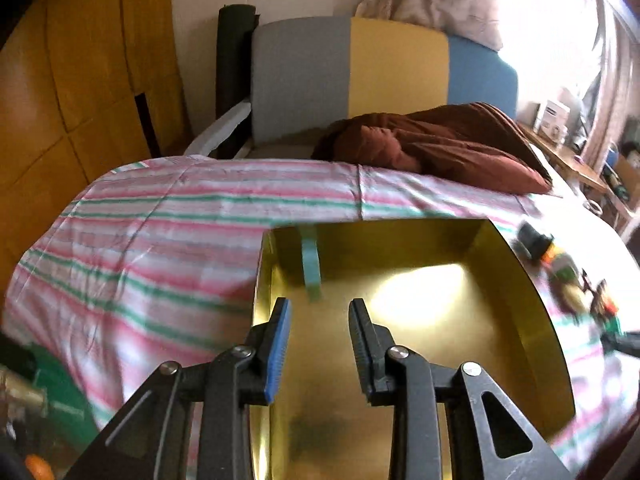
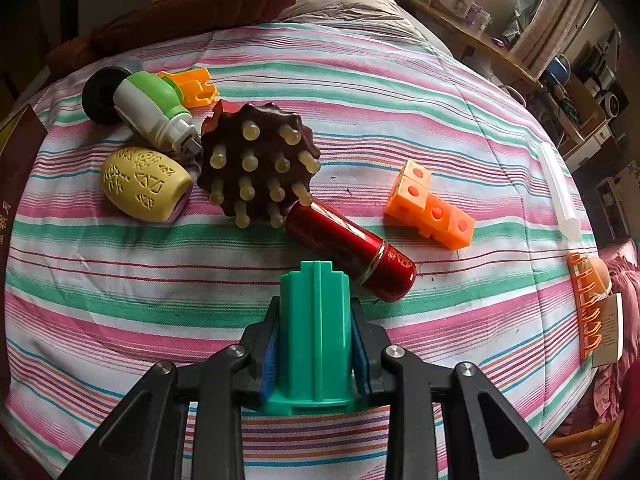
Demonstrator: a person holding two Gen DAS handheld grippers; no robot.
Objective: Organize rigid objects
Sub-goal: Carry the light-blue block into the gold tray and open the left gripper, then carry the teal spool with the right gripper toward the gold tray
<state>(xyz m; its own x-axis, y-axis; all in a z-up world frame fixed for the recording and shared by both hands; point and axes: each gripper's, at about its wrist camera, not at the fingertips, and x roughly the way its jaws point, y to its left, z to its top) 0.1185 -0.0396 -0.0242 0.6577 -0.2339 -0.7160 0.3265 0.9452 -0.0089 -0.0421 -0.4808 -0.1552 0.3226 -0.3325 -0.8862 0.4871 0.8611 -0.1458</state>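
Across the bed (image 2: 360, 92), with its pink, green and white striped cover, is where all of this sits, so it's a soft surface and things lie however they landed. Biggest thing on it is the gold tray (image 1: 516, 280), open side up on the left side of the bed, which I'd guess is the place everything rigid ends up. Inside it I can only make out one pale green strip (image 1: 312, 268) leaning against the far wall; it's blurry, so no idea what it is exactly. My left gripper (image 1: 320, 320) hovers over the tray with its jaws apart and nothing between them. Over on the loose pile side, the brown massage brush (image 2: 256, 160) lies bristles up, touching the red tube (image 2: 348, 248), with the yellow carved egg-shaped thing (image 2: 144, 184) and the green and white bottle (image 2: 152, 108) just beside it on the left. The orange block piece (image 2: 432, 208) sits apart to the right of the tube. My right gripper (image 2: 316, 344) has its jaws clamped on the green plastic piece (image 2: 316, 328), gripped on its flat sides with the stepped end pointing away, sitting near the red tube. Holding it across the narrow width seems the sensible grip, since that ribbed shape would likely twist otherwise.
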